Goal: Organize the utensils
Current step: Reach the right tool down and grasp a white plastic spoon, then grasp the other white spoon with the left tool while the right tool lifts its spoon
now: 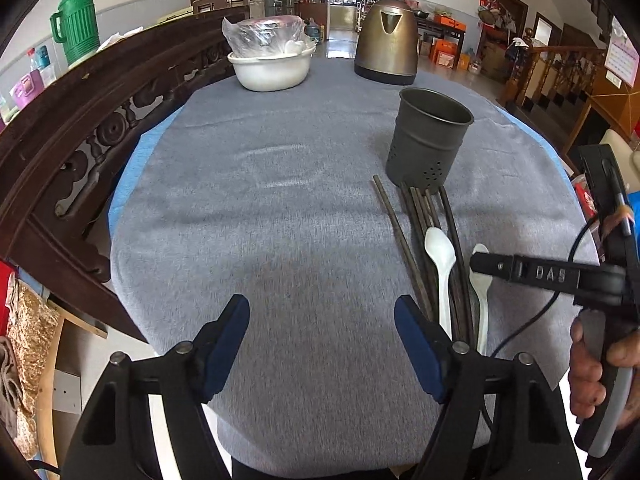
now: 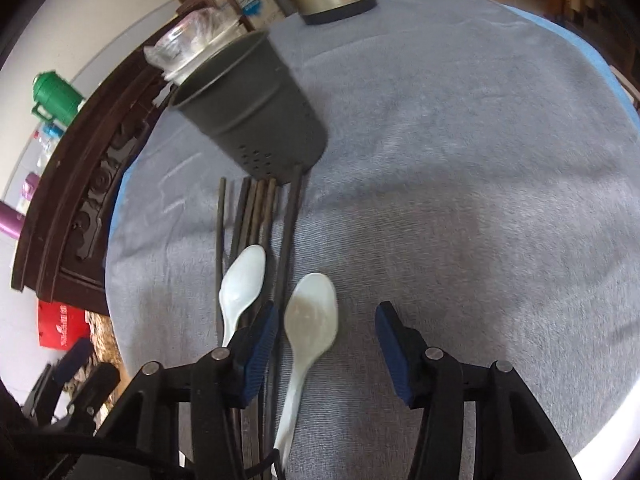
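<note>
Hovering low over grey cloth [image 1: 280, 208]: left gripper [image 1: 322, 344], jaws apart, gripping nothing. Straddling right white spoon [image 2: 310, 320] at lower centre: right gripper [image 2: 326, 344], jaws part-open, pads not touching. Lying beside it: chopsticks [image 2: 256, 216], second spoon [image 2: 242, 280]. Standing above them: grey holder [image 2: 256, 108].

The left wrist view looks forward and steeply down along its own tongs [image 1: 322, 344] over the grey-clothed worktop [image 1: 280, 220], from the near edge toward the far end, where a kettle [image 1: 386, 40] and white bowl [image 1: 272, 66] stand. The right wrist view sits closer to the cloth, tilted and rolled, its tongs [image 2: 326, 344] low over the spoons [image 2: 310, 320]. Both views share the chopsticks [image 1: 416, 220], the spoons, the perforated utensil holder [image 1: 430, 136] and the kettle. The right tongs enter the left view from its right edge.
</note>
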`<action>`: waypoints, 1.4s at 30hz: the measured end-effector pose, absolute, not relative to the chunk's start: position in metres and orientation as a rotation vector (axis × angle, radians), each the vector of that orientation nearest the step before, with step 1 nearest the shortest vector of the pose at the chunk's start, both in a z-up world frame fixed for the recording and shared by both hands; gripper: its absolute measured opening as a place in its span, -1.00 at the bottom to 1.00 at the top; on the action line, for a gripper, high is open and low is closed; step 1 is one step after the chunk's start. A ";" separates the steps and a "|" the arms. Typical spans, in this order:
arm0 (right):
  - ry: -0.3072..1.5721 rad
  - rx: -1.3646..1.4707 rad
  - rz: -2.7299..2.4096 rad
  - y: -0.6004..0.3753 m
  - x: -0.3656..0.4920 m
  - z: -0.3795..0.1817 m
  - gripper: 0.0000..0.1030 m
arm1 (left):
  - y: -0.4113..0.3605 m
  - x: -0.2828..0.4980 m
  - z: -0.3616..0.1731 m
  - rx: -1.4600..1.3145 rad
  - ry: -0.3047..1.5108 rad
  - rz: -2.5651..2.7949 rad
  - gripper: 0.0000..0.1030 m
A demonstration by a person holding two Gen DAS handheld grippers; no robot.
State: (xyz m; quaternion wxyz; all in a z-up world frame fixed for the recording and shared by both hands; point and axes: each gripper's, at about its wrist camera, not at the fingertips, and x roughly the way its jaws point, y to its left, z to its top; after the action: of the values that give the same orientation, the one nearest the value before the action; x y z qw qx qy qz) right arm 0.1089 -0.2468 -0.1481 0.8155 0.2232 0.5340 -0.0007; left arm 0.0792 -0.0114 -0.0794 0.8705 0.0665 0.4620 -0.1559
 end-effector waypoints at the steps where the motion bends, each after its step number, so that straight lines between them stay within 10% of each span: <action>1: 1.140 0.459 -0.003 -0.245 0.110 -0.148 -0.05 | -0.011 0.082 -0.079 0.134 0.969 -0.328 0.48; 9: 1.122 0.365 -0.027 -0.242 0.108 -0.148 -0.85 | -0.015 0.098 -0.074 0.128 0.973 -0.352 0.48; 17: 1.056 0.421 -0.112 -0.282 0.086 -0.148 -0.89 | -0.068 0.115 -0.085 0.205 1.034 -0.484 0.47; 28: 1.004 0.546 -0.151 -0.322 0.063 -0.155 -0.89 | -0.125 0.133 -0.117 0.246 1.150 -0.565 -0.20; 42: 0.975 0.743 -0.099 -0.339 0.063 -0.167 -0.83 | -0.119 0.143 -0.120 0.200 1.138 -0.599 -0.43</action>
State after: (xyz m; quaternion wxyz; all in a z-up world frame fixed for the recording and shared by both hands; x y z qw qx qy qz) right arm 0.0630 -0.3387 -0.1667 0.8169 0.3484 0.4574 -0.0464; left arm 0.1426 -0.1192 -0.1202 0.7957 0.0931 0.5297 -0.2788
